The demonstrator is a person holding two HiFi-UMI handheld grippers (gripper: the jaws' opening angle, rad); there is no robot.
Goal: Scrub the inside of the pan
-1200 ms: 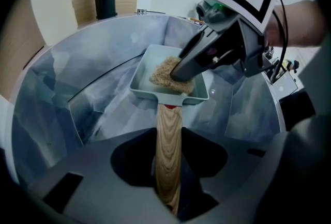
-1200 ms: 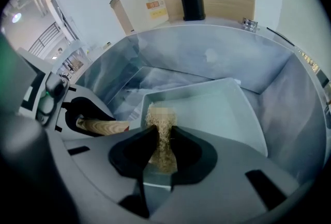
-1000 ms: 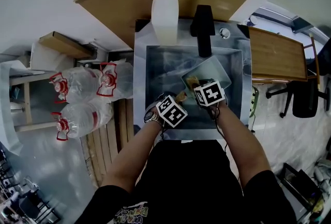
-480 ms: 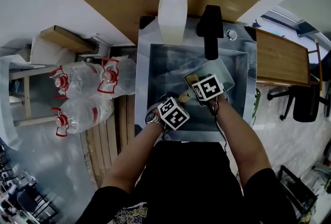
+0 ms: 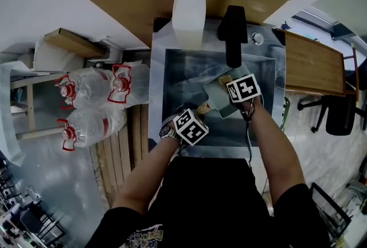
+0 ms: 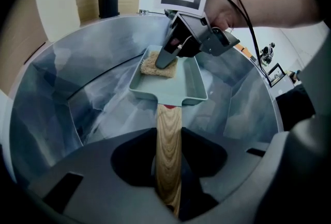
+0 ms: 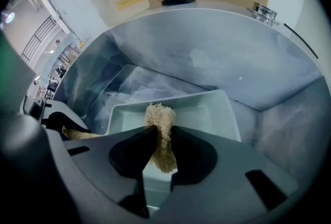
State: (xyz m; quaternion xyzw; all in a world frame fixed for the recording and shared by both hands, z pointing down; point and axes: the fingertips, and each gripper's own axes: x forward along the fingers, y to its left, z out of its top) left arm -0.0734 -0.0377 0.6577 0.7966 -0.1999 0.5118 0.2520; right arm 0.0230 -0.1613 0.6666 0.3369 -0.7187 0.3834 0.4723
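Down in steel sink (image 5: 157,78) — left claw (image 6: 168,137) clamped on wooden handle (image 6: 168,158), green pan (image 6: 187,86) at its 12 o'clock; right claw (image 7: 161,132) pinching sponge (image 7: 159,114) — pressed inside pan.

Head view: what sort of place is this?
Probably a wash-up corner in an office or lab: steel sink with a black faucet, large water bottles beside it, an office chair by a wooden desk.

Bright, even light; strong fisheye edges, dark vignetting.
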